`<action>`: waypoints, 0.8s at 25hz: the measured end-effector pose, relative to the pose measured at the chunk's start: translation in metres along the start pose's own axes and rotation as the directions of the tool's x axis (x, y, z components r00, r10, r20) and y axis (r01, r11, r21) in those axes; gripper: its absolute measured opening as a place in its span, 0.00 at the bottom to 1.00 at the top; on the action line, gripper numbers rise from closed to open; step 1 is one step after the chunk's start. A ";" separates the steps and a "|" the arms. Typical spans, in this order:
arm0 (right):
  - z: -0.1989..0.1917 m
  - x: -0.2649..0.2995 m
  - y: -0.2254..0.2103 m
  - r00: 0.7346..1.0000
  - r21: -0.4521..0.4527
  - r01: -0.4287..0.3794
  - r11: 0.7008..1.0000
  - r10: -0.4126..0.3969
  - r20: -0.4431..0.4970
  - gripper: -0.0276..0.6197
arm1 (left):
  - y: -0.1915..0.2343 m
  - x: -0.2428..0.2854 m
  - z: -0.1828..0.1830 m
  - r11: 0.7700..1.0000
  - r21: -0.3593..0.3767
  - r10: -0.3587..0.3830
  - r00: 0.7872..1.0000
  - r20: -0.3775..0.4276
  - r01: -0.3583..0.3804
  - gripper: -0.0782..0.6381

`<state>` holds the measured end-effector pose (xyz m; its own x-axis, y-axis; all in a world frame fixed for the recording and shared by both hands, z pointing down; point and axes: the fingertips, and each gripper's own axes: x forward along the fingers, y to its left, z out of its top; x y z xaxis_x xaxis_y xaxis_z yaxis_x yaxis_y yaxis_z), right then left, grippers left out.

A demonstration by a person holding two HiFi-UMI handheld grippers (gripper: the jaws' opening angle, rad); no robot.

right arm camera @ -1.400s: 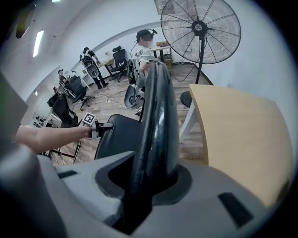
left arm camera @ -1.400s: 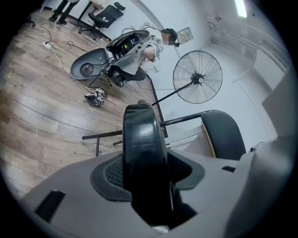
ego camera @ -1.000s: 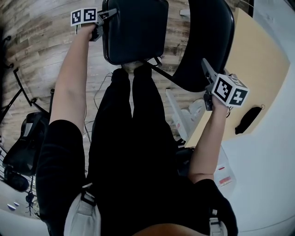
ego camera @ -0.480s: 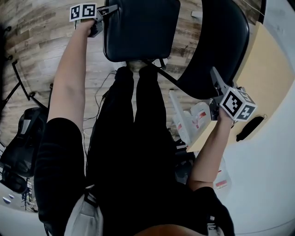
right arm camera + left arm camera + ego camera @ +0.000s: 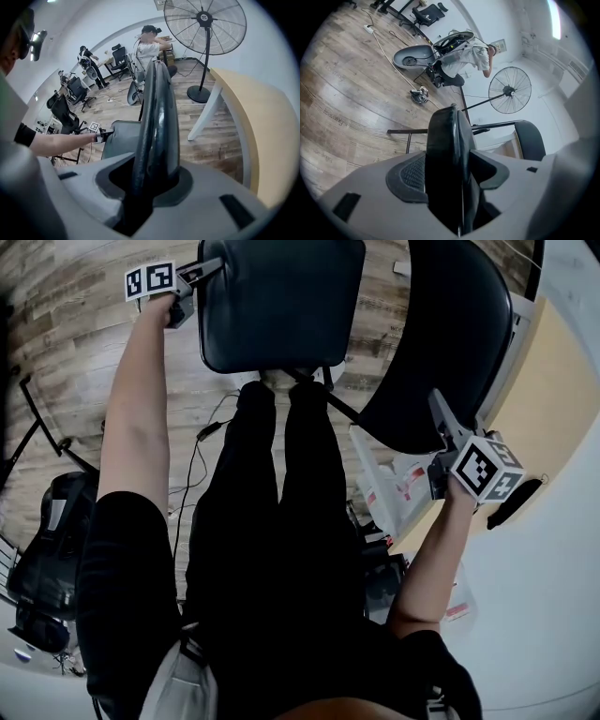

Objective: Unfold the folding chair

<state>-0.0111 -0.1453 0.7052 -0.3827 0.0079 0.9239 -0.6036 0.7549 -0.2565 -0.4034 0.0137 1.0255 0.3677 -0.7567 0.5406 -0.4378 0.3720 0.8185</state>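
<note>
The person's legs in black trousers (image 5: 281, 521) fill the middle of the head view, with a bare arm reaching forward on each side. The right claw (image 5: 442, 418), with its marker cube just behind it, is clamped on the rim of the curved black plastic backrest (image 5: 450, 334) of the black folding chair. In the right gripper view the rim runs straight up between the two jaws, and both sit tight against it.

Further forward, the left claw (image 5: 202, 273) sits at the left corner of the padded black seat (image 5: 281, 301). Its jaws are opening. The left gripper view shows the seat's edge standing between them, with a dark gap on the right side, so the pads no longer squeeze it.

The seat lies with its broad face up, just ahead of the person's knees, and the backrest rises to its right. Thin black frame tubes (image 5: 323, 395) join the two parts.

Under the chair lies a grey-brown wood-plank floor (image 5: 75, 334), with a thin cable (image 5: 202, 432) trailing across it. A pale wooden desk (image 5: 253, 122) stands beside the backrest on the right.

Beyond it is a large round pedestal fan (image 5: 206, 23). Near the fan a person in a white shirt (image 5: 147, 49) bends over, and black office chairs (image 5: 70, 101) stand further back along the white wall.
</note>
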 end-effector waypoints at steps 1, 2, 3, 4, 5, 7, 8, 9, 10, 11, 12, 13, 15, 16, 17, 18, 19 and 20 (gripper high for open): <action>-0.001 0.002 0.000 1.000 0.000 -0.002 1.000 0.002 0.001 0.18 | 0.004 0.001 0.000 1.000 -0.004 -0.006 1.000 0.004 0.006 0.49; -0.002 0.004 0.001 1.000 0.000 -0.004 1.000 0.004 0.002 0.18 | 0.008 0.002 -0.001 1.000 -0.005 -0.015 1.000 0.008 0.015 0.49; -0.003 0.006 0.001 1.000 0.000 -0.005 1.000 0.005 0.002 0.18 | 0.011 0.002 -0.001 1.000 -0.005 -0.024 1.000 0.014 0.024 0.49; -0.005 0.007 0.002 1.000 0.002 -0.006 1.000 0.006 0.002 0.18 | 0.015 0.002 -0.002 0.999 -0.005 -0.032 0.999 0.020 0.032 0.49; -0.005 0.009 0.004 1.000 0.003 -0.007 1.000 0.007 0.002 0.18 | 0.019 0.001 -0.002 0.999 -0.006 -0.038 0.999 0.027 0.038 0.49; -0.005 0.014 0.009 1.000 0.004 -0.008 1.000 0.008 0.001 0.18 | 0.029 -0.002 -0.001 0.999 -0.012 -0.049 0.998 0.041 0.049 0.49; -0.004 0.017 0.013 1.000 0.004 -0.007 1.000 0.007 0.000 0.18 | 0.034 -0.003 0.000 0.998 -0.015 -0.054 0.998 0.045 0.055 0.49; -0.004 0.020 0.016 1.000 0.005 -0.005 1.000 0.005 -0.001 0.18 | 0.040 -0.004 0.000 0.998 -0.018 -0.060 0.997 0.048 0.061 0.49; -0.005 0.022 0.019 1.000 0.006 -0.003 1.000 0.003 -0.002 0.18 | 0.044 -0.005 0.000 0.998 -0.019 -0.066 0.997 0.048 0.067 0.49; -0.006 0.024 0.020 1.000 0.009 -0.001 1.000 0.001 -0.002 0.18 | 0.047 -0.005 0.000 0.997 -0.019 -0.072 0.996 0.049 0.073 0.49; -0.008 0.025 0.019 1.000 0.013 -0.001 1.000 0.001 -0.001 0.18 | 0.049 -0.004 0.000 0.997 -0.019 -0.077 0.996 0.050 0.078 0.49; -0.009 0.026 0.016 1.000 0.018 -0.003 1.000 0.003 0.000 0.18 | 0.050 -0.004 -0.001 0.997 -0.019 -0.079 0.996 0.052 0.080 0.49; -0.010 0.030 0.013 1.000 0.029 -0.009 1.000 0.009 -0.002 0.18 | 0.054 -0.004 0.000 0.997 -0.025 -0.075 0.995 0.059 0.077 0.49; -0.009 0.032 0.013 1.000 0.032 -0.011 0.999 0.011 -0.003 0.18 | 0.057 -0.004 0.001 0.997 -0.029 -0.073 0.995 0.064 0.075 0.49; -0.008 0.034 0.013 1.000 0.035 -0.014 0.999 0.014 -0.003 0.18 | 0.060 -0.004 0.002 0.997 -0.032 -0.072 0.995 0.069 0.074 0.49; -0.008 0.035 0.013 1.000 0.035 -0.016 0.999 0.016 -0.003 0.18 | 0.062 -0.004 0.002 0.997 -0.034 -0.071 0.995 0.072 0.074 0.49; -0.008 0.036 0.013 1.000 0.036 -0.020 0.999 0.020 -0.003 0.18 | 0.064 -0.004 0.002 0.997 -0.036 -0.070 0.995 0.075 0.073 0.49; -0.009 0.037 0.011 1.000 0.036 -0.024 0.999 0.024 -0.003 0.18 | 0.065 -0.004 0.000 0.997 -0.038 -0.068 0.995 0.076 0.071 0.49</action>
<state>-0.0257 -0.1304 0.7390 -0.3948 0.0283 0.9183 -0.6190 0.7305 -0.2886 -0.4333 0.0409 1.0765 0.3331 -0.8187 0.4677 -0.3795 0.3376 0.8614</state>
